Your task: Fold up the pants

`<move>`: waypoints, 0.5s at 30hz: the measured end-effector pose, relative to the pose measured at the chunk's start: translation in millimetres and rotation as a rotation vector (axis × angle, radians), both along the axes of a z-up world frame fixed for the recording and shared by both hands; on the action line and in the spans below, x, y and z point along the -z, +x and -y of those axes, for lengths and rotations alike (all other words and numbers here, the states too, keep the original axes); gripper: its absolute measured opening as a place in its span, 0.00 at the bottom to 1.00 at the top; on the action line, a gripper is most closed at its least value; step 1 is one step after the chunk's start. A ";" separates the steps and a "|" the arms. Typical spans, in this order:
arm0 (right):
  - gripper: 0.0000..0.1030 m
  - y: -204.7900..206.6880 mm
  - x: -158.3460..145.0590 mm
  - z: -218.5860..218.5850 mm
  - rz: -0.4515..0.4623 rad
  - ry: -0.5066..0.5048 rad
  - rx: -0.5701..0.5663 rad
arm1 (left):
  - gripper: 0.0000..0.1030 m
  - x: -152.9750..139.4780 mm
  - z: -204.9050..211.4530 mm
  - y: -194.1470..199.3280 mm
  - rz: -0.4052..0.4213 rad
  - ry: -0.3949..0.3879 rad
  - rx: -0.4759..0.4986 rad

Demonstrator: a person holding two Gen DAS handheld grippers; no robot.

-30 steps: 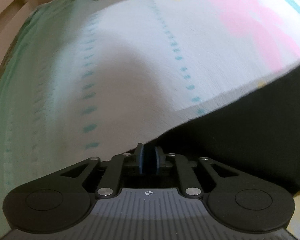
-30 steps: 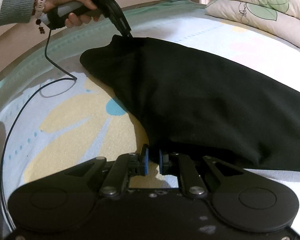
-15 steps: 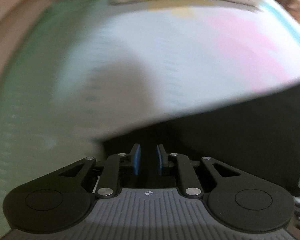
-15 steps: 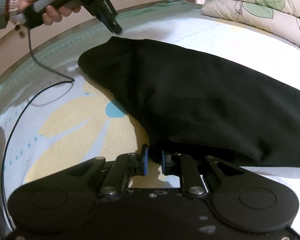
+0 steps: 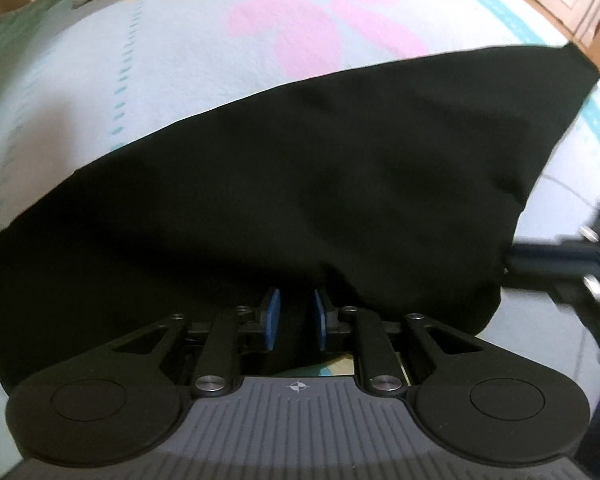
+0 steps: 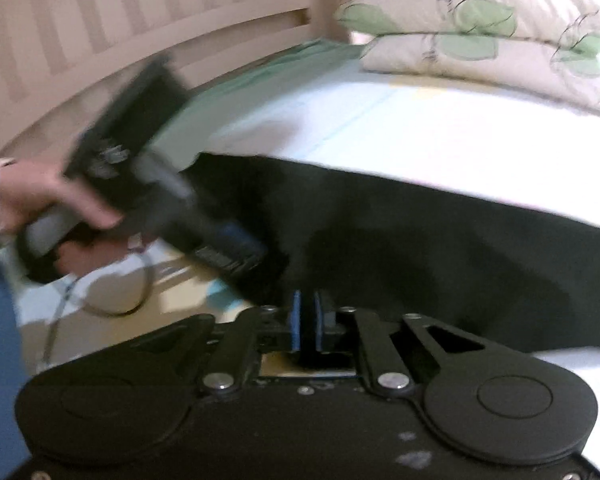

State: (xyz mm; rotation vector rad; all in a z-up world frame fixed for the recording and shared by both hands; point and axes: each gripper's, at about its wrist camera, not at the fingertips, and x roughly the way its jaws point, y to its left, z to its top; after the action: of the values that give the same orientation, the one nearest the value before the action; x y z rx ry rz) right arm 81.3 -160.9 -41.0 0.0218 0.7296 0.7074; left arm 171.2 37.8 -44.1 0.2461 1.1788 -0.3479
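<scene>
Right, black pants (image 5: 300, 184) lie spread on the bed (image 5: 180, 52), directly ahead of the left claw (image 5: 294, 324) and running off to its right; near hem edge sits just at and under its tips. Left claw: pads parted a narrow way, nothing clamped, dark cloth showing in the gap behind them. Right claw (image 6: 305, 322): pads nearly closed w/ only a slim slot; black fabric lies right at the tips, but can't tell if any is actually pinched. In the right wrist view the left claw is blurred, coming in low at the cloth's left edge.

Handling, as a guess: soft, limp, light knit-type fabric, no stiffness, so it'll sag and drape from whatever pt is held. Not fragile, not slippery vs. rubbery pads, but layers may separate, so pinch thru both layers. Best hold: edges or corners, i.e. the hem just ahead of each claw, one claw per corner, kept apart so the fold line stays straight. Pillows (image 6: 480, 36) lie far ahead of the right claw, out of the way.
</scene>
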 end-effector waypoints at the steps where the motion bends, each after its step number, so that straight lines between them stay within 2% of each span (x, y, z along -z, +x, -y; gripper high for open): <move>1: 0.06 6.1 1.9 -4.1 0.002 -0.007 0.010 | 0.18 0.3 -4.4 -0.9 -0.010 -0.021 -0.013; 4: 0.05 16.5 12.8 -15.7 -0.023 -0.033 0.027 | 0.18 0.6 -12.8 -4.0 -0.032 -0.053 -0.021; 6: 0.04 15.3 23.1 -21.3 -0.050 -0.082 0.010 | 0.18 1.2 -14.7 -7.1 -0.036 -0.048 0.008; 8: 0.01 12.9 41.0 -28.9 -0.100 -0.212 -0.006 | 0.18 1.0 -14.7 -3.7 -0.042 -0.047 0.031; 10: 0.01 6.0 46.7 -20.6 -0.078 -0.207 -0.006 | 0.18 2.3 -10.0 2.3 -0.050 -0.035 0.058; 15: 0.01 8.1 46.9 -6.9 -0.141 -0.184 0.028 | 0.18 2.7 -15.6 -0.8 -0.083 -0.031 0.060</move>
State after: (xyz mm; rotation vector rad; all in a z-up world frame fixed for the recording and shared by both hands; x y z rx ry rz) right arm 89.5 -154.0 -88.0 -0.0865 0.9262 0.6136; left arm 170.4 53.4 -46.8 0.2419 1.2485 -0.4320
